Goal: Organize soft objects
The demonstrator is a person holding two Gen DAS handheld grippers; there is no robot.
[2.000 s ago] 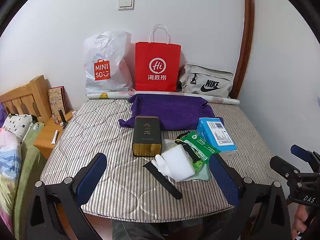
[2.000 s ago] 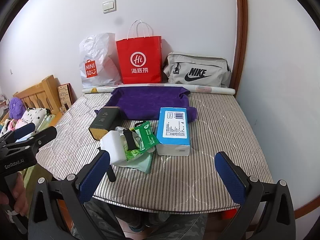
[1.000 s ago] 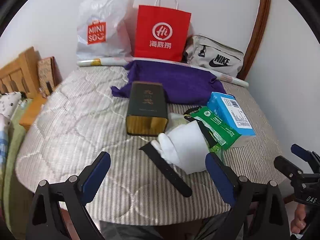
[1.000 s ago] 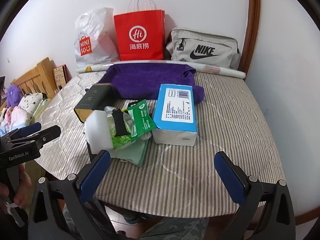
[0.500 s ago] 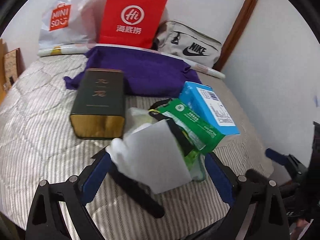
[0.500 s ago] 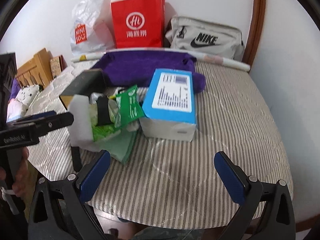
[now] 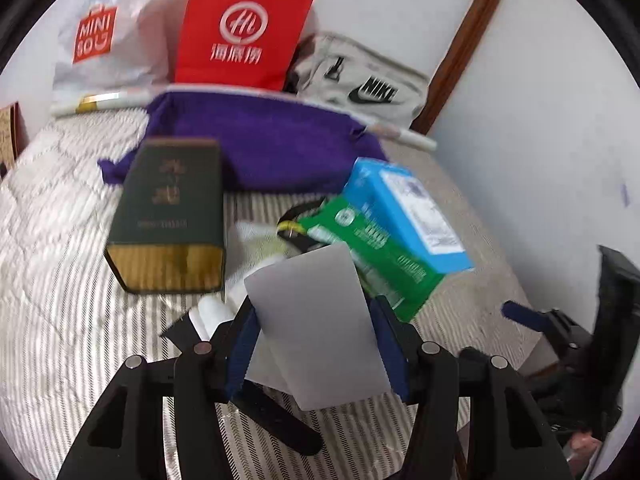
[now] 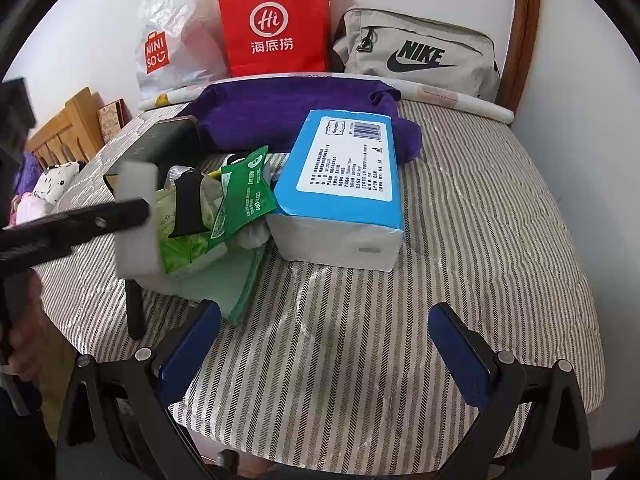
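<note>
The left wrist view is blurred. The left gripper is closing its jaws with the white rectangular foam block between its blue pads, hiding the pile behind. The right gripper hangs spread wide and empty above bare striped mattress, with the blue tissue pack beyond its fingers.

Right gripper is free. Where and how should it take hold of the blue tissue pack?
Grip the blue tissue pack across its two long sides, near the middle, coming down from above. It lies flat on the mattress, label up, long axis running away from the right gripper, whose open jaws look wide enough. Its left side crowds the green packet, so enter carefully there.
</note>
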